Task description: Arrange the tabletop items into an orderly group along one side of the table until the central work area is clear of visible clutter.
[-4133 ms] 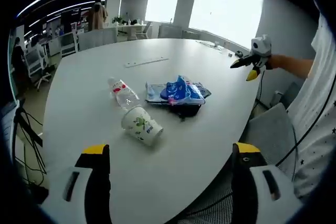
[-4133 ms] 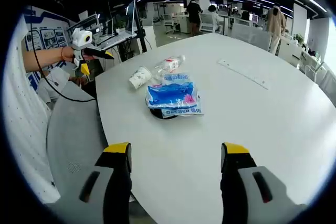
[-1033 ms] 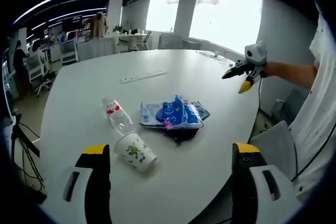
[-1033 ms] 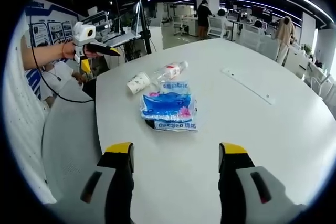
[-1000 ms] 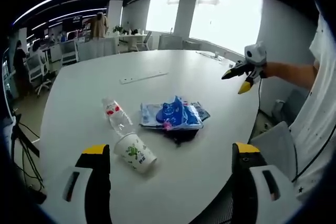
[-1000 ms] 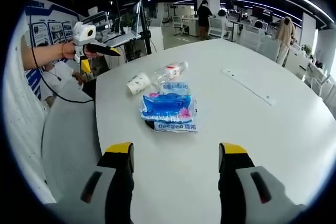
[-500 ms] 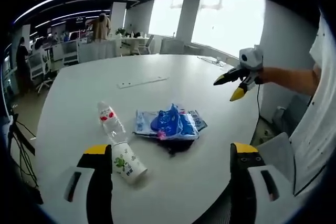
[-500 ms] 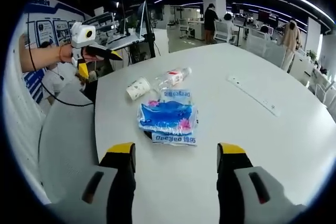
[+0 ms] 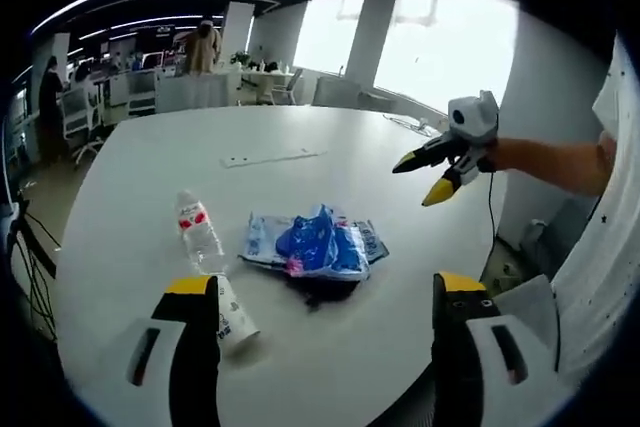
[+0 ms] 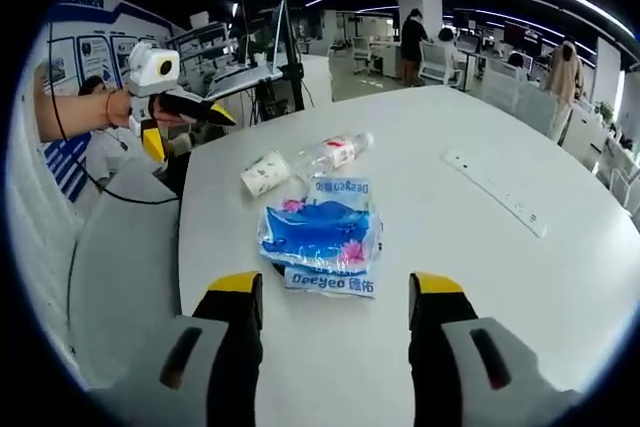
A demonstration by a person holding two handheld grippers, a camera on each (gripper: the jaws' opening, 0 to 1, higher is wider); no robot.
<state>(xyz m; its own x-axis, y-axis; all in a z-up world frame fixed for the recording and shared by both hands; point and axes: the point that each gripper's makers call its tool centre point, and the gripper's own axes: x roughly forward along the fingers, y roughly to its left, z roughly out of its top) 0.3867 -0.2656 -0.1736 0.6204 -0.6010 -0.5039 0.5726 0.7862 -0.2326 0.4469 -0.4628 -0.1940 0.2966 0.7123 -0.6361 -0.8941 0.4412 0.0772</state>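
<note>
In the left gripper view, a large white table (image 9: 330, 147) with a rounded edge stretches ahead, and the left gripper (image 9: 320, 292) rises from the bottom with its two yellow-tipped jaws spread wide apart and nothing between them. Near the table's middle lies a small cluster of things: a clear plastic water bottle (image 9: 199, 235) with a red label lies on its side, and a white paper cup (image 9: 234, 315) with a green print also lies on its side just beside the bottle's near end, partly hidden behind the left jaw. Just beside the bottle lie blue plastic packets (image 9: 312, 245), stacked on top of a dark object (image 9: 322, 290) (too little of it shows to tell what it is). Farther back a long pale strip (image 9: 272, 157) lies flat on the table, well apart from the cluster. The right gripper (image 9: 428, 175), held in a hand, hovers above the table's edge with its jaws apart and empty. In the right gripper view, that gripper (image 10: 336, 292) shows its own two jaws released and wide, holding nothing. Beyond them lie the packets (image 10: 322, 233), with the cup (image 10: 265, 174) and bottle (image 10: 335, 155) behind them, near the table (image 10: 480, 277) edge. The strip (image 10: 497, 191) lies well apart. The left gripper (image 10: 212, 113), held in a hand (image 10: 122, 107), hangs just off the table's edge; its jaws look nearly closed here, though I cannot tell from this angle.
</note>
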